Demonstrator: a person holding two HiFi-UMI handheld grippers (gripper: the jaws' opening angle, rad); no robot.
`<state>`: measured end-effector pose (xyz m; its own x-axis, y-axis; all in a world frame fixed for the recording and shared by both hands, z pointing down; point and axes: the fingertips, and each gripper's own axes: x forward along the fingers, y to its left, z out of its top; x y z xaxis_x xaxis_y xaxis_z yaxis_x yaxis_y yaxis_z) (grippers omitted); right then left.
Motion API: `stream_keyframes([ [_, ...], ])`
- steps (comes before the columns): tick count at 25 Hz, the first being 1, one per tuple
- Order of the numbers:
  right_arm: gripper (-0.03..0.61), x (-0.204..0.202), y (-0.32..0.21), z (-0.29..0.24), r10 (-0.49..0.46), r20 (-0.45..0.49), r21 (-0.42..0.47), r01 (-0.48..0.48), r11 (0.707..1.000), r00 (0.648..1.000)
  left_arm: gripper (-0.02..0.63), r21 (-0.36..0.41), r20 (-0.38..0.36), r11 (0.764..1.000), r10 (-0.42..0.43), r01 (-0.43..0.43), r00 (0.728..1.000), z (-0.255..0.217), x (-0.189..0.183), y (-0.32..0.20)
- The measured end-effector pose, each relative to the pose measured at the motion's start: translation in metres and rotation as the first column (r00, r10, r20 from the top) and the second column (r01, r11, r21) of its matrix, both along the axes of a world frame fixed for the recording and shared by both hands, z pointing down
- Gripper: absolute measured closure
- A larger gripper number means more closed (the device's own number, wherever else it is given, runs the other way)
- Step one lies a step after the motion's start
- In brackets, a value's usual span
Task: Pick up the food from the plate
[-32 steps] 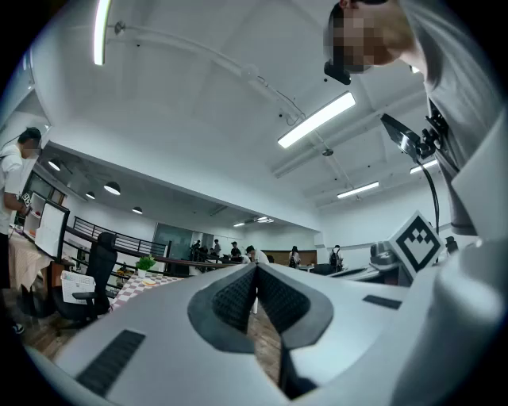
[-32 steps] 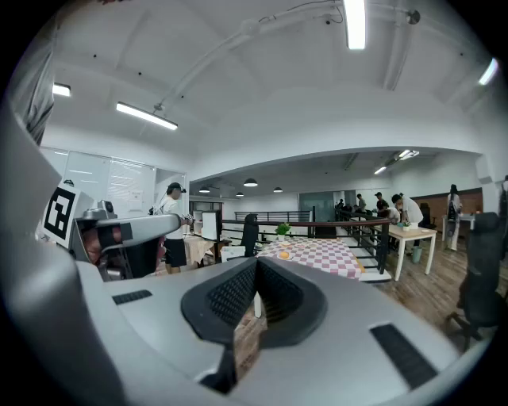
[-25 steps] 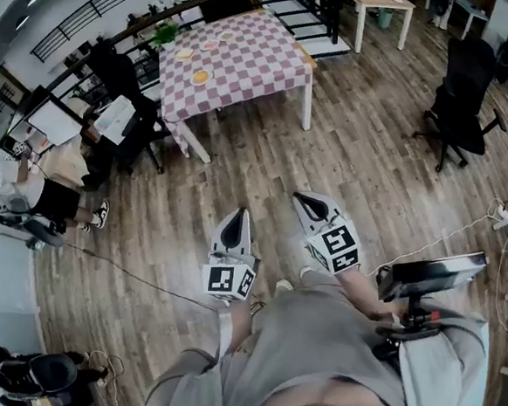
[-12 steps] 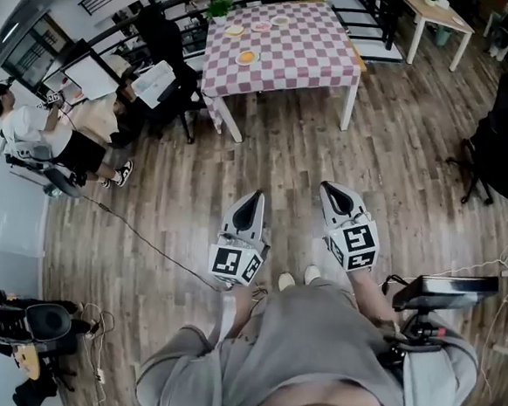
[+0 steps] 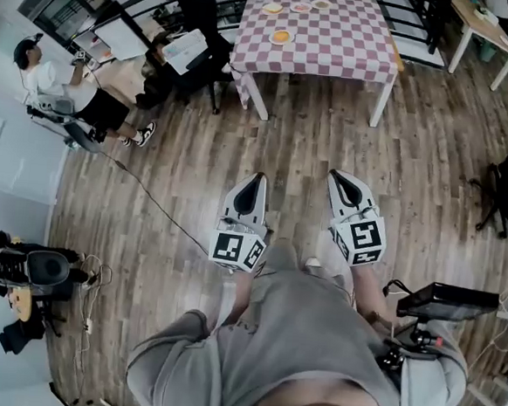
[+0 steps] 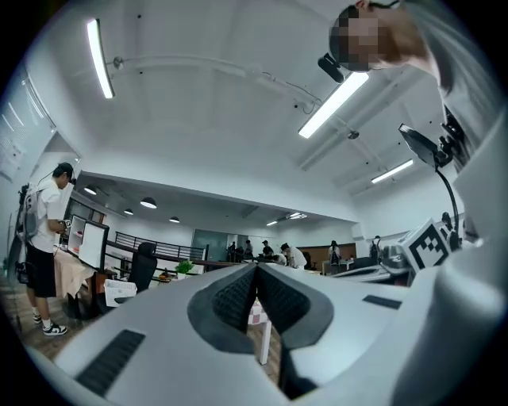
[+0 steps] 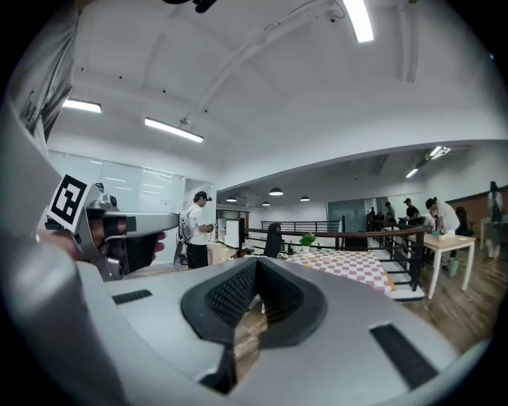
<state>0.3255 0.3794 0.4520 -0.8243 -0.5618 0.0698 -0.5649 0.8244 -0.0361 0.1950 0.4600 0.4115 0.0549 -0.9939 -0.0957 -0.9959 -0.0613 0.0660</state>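
Table with food plate has shifted right, toward centre.

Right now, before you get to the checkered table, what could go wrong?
1. A cable lies across the wooden floor, close on the left of where the person stands. A step that way could catch on it.
2. The left gripper and right gripper are both shut and empty. If they reach the plates on the checkered table without opening, they might push the food instead of picking it up.
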Motion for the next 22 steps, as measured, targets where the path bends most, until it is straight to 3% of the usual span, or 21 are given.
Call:
stream_keyframes([
  [4,0.565,0.019,-0.022,0.009,-0.008,0.061,-0.038,0.01,0.999,0.998,0.604,-0.029,0.05,0.999,-0.012,0.013,0.999,0.016,0.014,-0.017],
  [8,0.565,0.013,-0.035,0.017,0.014,0.048,-0.048,-0.011,0.999,0.999,0.604,-0.013,0.041,1.0,-0.022,0.023,0.999,0.017,0.0,-0.025],
  [15,0.565,-0.027,-0.068,0.019,0.013,0.023,-0.038,-0.012,0.999,1.0,0.604,-0.007,-0.048,1.0,-0.012,0.011,0.999,0.027,-0.048,-0.066],
  [22,0.565,-0.078,-0.108,0.021,0.03,-0.02,-0.02,-0.03,0.999,0.999,0.604,-0.012,-0.078,0.999,0.035,-0.037,0.996,0.036,-0.088,-0.116],
])
